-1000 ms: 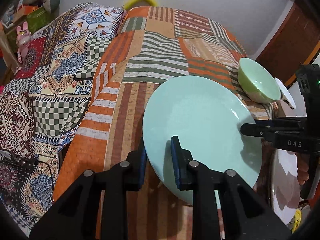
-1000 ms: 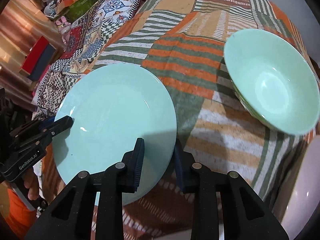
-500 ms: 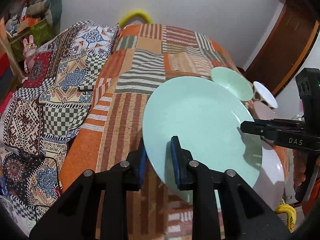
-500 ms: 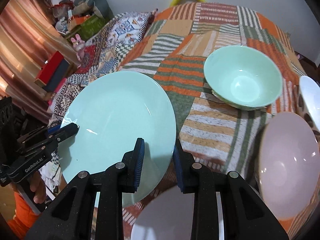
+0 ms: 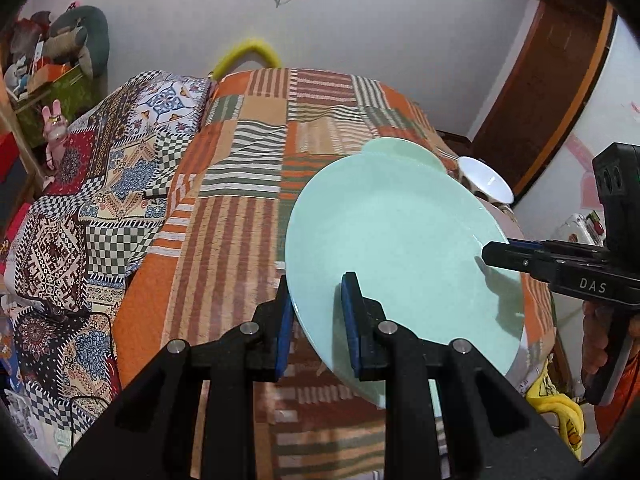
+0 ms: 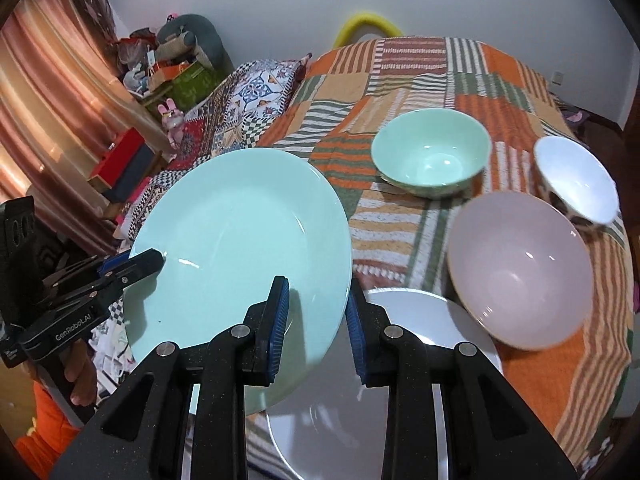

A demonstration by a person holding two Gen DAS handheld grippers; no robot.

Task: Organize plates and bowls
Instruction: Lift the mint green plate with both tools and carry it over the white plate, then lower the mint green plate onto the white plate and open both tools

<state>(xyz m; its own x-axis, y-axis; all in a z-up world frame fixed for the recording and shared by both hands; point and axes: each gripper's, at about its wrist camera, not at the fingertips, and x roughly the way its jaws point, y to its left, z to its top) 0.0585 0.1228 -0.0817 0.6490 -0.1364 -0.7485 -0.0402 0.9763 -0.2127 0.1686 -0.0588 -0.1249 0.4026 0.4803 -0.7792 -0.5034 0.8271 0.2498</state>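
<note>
A patchwork bed (image 6: 420, 80) carries a white plate (image 6: 420, 320), pink bowl (image 6: 520, 268), green bowl (image 6: 432, 156) and white bowl (image 6: 576, 180). Above it, left claw (image 5: 316, 320) and right claw (image 6: 316, 320) pinch the mint plate (image 6: 240, 248) at opposite rims.

plate (image 6: 240, 240) left of bowls (image 6: 432, 156) (all above bedspread (image 6: 400, 80))
</note>
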